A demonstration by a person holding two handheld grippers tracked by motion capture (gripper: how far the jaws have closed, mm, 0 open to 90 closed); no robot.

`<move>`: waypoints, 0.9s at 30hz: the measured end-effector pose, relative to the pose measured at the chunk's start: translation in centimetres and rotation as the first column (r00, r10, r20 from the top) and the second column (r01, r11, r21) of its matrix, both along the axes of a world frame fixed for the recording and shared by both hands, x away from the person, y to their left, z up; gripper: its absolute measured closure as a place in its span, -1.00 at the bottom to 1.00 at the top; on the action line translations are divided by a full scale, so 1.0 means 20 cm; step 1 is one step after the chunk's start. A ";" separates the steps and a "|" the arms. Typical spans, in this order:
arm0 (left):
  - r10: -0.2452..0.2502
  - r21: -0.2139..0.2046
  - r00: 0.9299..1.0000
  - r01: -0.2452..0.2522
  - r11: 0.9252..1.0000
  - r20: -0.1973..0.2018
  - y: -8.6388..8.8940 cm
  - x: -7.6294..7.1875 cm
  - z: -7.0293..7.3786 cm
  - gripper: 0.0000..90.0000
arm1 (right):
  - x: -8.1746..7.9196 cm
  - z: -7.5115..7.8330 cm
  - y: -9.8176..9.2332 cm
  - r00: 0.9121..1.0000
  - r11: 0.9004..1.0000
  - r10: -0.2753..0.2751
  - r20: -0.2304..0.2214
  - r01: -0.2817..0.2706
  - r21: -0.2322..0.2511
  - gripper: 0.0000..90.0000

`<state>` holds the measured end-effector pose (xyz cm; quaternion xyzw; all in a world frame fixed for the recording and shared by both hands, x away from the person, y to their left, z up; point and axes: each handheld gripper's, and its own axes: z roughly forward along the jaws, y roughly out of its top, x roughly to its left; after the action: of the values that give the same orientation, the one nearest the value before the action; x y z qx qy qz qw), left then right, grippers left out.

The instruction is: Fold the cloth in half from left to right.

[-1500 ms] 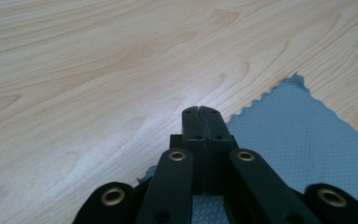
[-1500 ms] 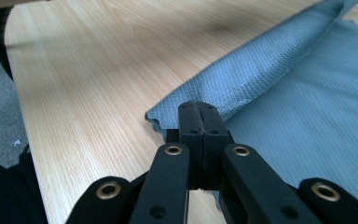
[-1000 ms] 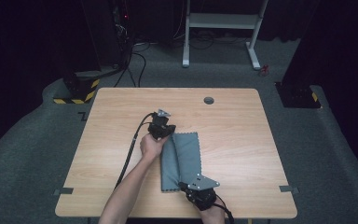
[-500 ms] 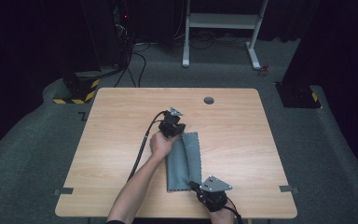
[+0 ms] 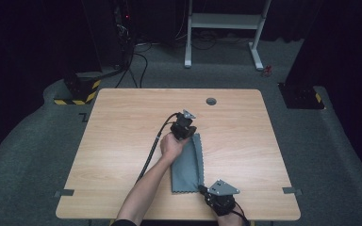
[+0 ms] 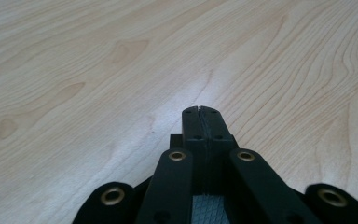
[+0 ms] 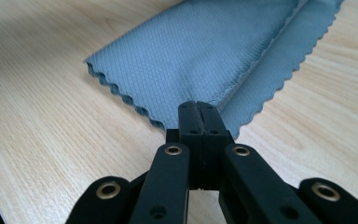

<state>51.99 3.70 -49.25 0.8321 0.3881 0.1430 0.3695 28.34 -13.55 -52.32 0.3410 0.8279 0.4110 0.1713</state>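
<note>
A grey-blue cloth (image 5: pixel 188 165) with zigzag edges lies folded lengthwise on the wooden table (image 5: pixel 122 141). At its far end my left gripper (image 5: pixel 192 135) is held by a bare hand (image 5: pixel 171 147). In the left gripper view its jaws (image 6: pixel 199 109) are pressed together over bare wood, with cloth weave (image 6: pixel 207 207) showing beneath them. My right gripper (image 5: pixel 202 189) is at the cloth's near right corner. In the right gripper view the jaws (image 7: pixel 198 105) are shut on the cloth (image 7: pixel 205 51), whose top layer rises into them.
A round cable hole (image 5: pixel 211 101) is set in the table's far edge. The left gripper's black cable (image 5: pixel 153 150) trails along the forearm. Beyond the table stand a white desk frame (image 5: pixel 226 21) and a black-and-yellow striped base (image 5: pixel 75 92).
Both grippers have moved to the right, carrying the cloth's edge with them. The cloth now looks narrower, with one layer folded over the other.
</note>
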 end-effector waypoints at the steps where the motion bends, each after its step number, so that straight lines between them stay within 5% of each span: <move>1: -0.002 0.002 1.000 0.002 1.000 -0.004 -0.01 0.00 -0.01 1.00 | 0.00 0.00 0.00 1.000 1.000 -0.001 -0.004 0.001 -0.003 1.00; 24: -0.001 0.046 1.000 0.002 0.999 -0.012 -0.09 0.01 -0.07 0.98 | 0.01 -0.01 -0.04 0.999 1.000 -0.024 -0.033 0.023 -0.016 0.98; 27: 0.013 0.026 1.000 -0.013 1.000 -0.019 -0.08 0.01 -0.06 0.67 | 0.01 -0.01 -0.05 0.999 0.999 -0.033 -0.042 0.033 -0.011 0.83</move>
<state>52.22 2.15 -50.43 0.8356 0.3951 0.1424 0.3542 28.52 -14.50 -52.59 0.3622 0.8277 0.3968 0.1623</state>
